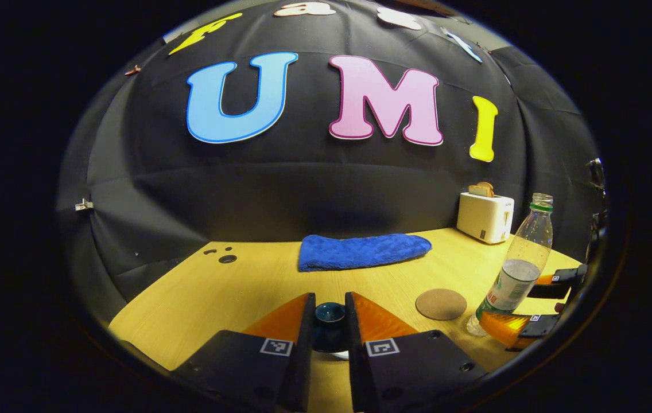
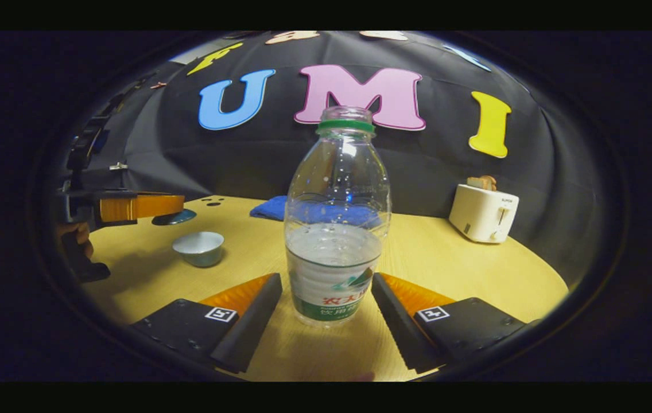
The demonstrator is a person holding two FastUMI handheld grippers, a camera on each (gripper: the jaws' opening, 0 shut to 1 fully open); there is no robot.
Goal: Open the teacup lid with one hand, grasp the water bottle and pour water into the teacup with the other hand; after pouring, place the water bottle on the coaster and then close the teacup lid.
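— Near the tabletop's front edge my right gripper point(image 2: 326, 321) stands apart around the uncapped clear plastic water bottle point(image 2: 334, 229), not pressing it.
— And my left gripper point(image 1: 329, 321) pinches the dark teal teacup lid point(image 1: 329, 314) aloft; the small pale teacup point(image 2: 198, 248) sits open. A loose squeeze could tip the bottle.

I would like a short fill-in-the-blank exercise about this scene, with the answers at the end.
1. The left gripper holds the teacup ____ above the table.
2. The water bottle has no ____ on its neck.
3. The teacup stands ____.
4. The right gripper is ____ around the bottle.

Answers: lid; cap; uncovered; open
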